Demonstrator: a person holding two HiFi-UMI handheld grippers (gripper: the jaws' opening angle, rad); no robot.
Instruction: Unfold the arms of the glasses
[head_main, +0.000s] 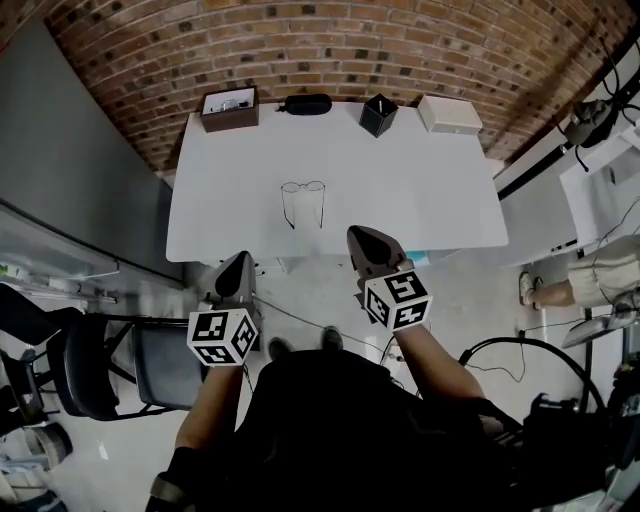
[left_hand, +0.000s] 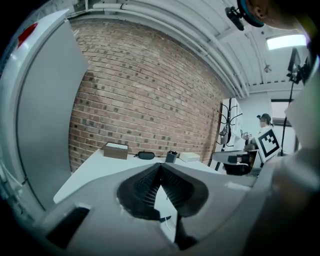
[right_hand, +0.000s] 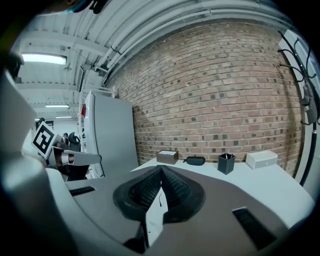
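Stands before a white bench (head_main: 420, 190), both forearms stretched forward side by side, stopping short of its near edge. Holds the left claw (head_main: 240, 256) and right claw (head_main: 358, 233) level with each other and well apart, both aimed at the bench and tipped slightly down. Grips nothing: jaws of each claw pressed together, empty. Faces the glasses (head_main: 303, 186) lying mid-bench, arms spread toward the near edge, untouched by either claw.
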